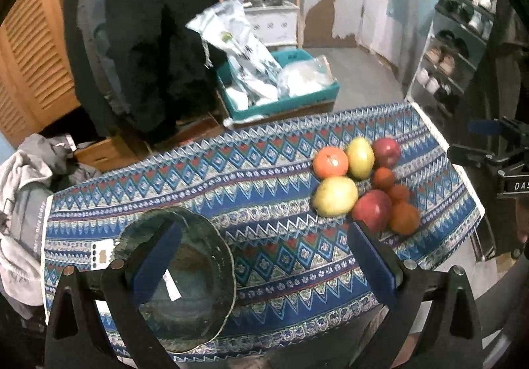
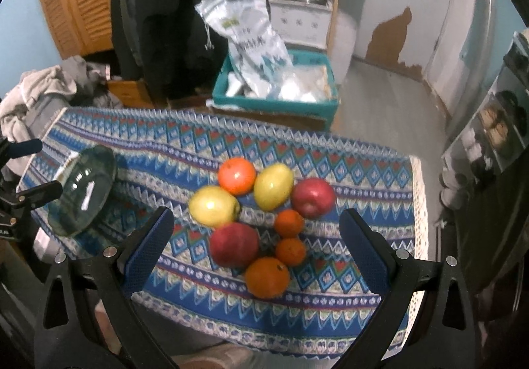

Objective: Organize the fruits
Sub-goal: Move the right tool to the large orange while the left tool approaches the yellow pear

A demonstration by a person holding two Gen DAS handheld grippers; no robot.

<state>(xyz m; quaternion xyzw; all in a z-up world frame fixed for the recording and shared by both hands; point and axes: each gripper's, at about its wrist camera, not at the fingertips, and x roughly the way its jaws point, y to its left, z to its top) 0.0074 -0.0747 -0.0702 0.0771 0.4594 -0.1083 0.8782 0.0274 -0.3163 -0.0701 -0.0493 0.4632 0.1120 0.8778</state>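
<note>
Nothing sorted yet: all eight fruits (image 2: 254, 220) lie clustered on the cloth, glass bowl (image 1: 185, 273) empty, left gripper (image 1: 264, 256) and right gripper (image 2: 258, 246) both gaping wide, holding nothing.

Right gripper (image 2: 256, 235), jaws wide apart, above a cluster of fruits (image 2: 261, 220) on the patterned cloth (image 2: 363, 170) covering the desk; glass bowl (image 2: 82, 190) at left, well apart.
</note>
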